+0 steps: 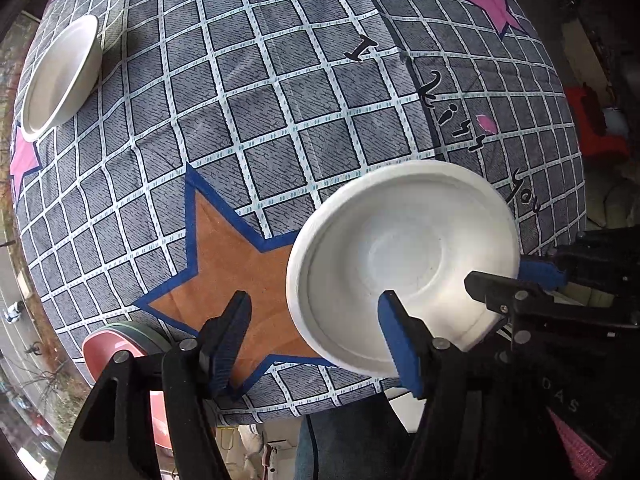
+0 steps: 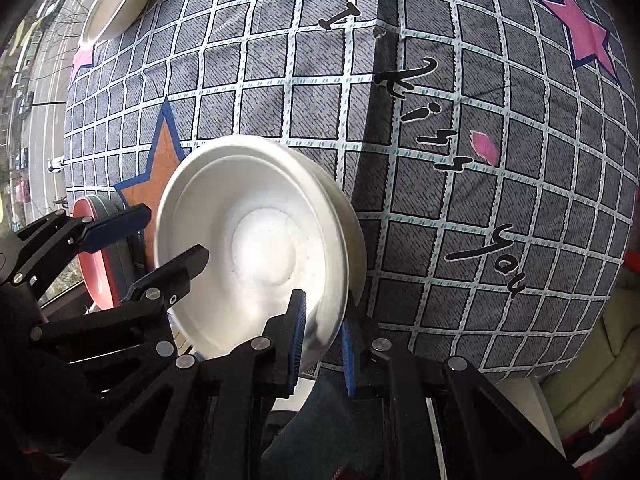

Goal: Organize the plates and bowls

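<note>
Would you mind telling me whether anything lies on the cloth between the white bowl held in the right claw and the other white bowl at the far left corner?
Nothing visible does. The right claw grips the near white foam bowl; only bare checked tablecloth lies before the far white bowl.
</note>
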A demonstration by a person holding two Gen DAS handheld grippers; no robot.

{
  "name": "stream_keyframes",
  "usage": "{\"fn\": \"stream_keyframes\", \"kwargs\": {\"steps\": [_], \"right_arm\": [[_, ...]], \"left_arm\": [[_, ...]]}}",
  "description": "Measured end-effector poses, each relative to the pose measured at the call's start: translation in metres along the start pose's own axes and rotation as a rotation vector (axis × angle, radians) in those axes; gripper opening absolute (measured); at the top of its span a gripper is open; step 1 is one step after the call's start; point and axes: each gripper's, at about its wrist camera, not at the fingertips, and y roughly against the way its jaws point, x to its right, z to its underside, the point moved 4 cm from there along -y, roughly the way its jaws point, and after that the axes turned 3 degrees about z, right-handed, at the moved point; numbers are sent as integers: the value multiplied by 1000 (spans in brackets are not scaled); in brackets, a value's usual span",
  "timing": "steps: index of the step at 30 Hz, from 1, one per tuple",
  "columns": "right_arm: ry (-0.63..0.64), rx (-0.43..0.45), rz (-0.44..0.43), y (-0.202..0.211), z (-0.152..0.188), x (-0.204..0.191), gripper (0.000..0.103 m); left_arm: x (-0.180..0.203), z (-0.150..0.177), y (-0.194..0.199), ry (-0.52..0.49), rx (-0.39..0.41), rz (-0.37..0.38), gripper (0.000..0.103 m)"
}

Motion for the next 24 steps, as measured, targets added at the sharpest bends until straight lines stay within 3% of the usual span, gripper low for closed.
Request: {"fn": "stream_keyframes", "kwargs": {"steps": [2,4,9,18,24], "right_arm": [[-13,7,21,1,0,2,29],[-34,27,59,4,-4,9,57],[-104,59,14,13,-9,24,89],[-118,95,41,40,-39,32,90],[-65,134,53,66,-68,19,90]], "left_arm": [[-4,1,3,-1,8,2,74],[-17,-4,8,16,16,0,76],[-38,1,11,80,27,5,79],[-79,-11,37,152,102,9,79],[-132,-34,71,253,189,6,79]]}}
